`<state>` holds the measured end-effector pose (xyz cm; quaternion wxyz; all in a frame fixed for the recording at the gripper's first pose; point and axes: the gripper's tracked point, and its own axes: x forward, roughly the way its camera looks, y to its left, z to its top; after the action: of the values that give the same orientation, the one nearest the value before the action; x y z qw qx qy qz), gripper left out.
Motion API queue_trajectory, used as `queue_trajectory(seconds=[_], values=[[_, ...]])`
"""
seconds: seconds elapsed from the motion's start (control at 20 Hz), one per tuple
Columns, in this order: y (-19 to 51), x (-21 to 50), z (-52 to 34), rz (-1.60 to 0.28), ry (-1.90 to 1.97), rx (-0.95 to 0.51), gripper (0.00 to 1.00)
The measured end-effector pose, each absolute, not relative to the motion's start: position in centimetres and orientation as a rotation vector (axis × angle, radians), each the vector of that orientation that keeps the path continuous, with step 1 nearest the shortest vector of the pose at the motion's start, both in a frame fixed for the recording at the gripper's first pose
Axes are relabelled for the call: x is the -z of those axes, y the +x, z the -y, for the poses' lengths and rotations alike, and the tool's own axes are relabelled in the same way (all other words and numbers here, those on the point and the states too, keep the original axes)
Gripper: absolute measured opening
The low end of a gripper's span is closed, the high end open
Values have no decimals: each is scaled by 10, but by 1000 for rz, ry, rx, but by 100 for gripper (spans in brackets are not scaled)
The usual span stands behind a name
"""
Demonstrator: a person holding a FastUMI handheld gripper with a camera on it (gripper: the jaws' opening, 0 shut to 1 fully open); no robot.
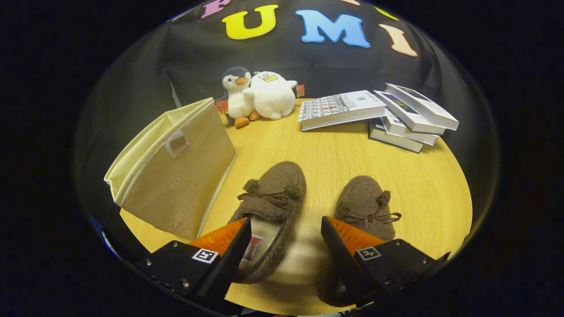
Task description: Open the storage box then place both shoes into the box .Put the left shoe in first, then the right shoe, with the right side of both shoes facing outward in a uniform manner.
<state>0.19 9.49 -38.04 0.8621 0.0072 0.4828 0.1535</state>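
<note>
Two brown fuzzy slippers with bows lie on the wooden table (335,154), toes pointing away from me. The left shoe (274,193) has its heel opening between my fingers, its right rim in the gap. The right shoe (363,202) lies beside it, its heel hidden behind my right finger. My gripper (286,226) stands open, hovering over the left shoe's heel, with neither finger pressing on it. A beige fabric storage box (176,167) with a cut-out handle stands to the left of the shoes, its opening facing left, away from them.
Two plush toys, a penguin (237,94) and a white duck (272,94), sit at the back of the table. A spread of several books (379,114) lies at the back right. Bare tabletop stretches between the shoes and the books.
</note>
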Motion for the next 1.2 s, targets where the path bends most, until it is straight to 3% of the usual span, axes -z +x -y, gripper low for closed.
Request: queue_trajectory(seconds=[0.15, 0.25, 0.35, 0.4, 0.45, 0.5, 0.65, 0.7, 1.2], values=[[-5, 397, -100, -1059, 22, -328, 98], [-6, 403, -102, -1086, 22, -328, 89], [-6, 406, -104, -1106, 46, -320, 72], [-7, 408, -108, -1117, 67, -324, 55], [-8, 408, -108, -1126, 80, -310, 51], [-8, 407, -109, -1141, 90, -304, 32], [1, 412, -100, -1140, 85, -227, 31], [-6, 409, -98, -1170, 121, -218, 1], [9, 348, -117, -1155, 396, -210, 1]])
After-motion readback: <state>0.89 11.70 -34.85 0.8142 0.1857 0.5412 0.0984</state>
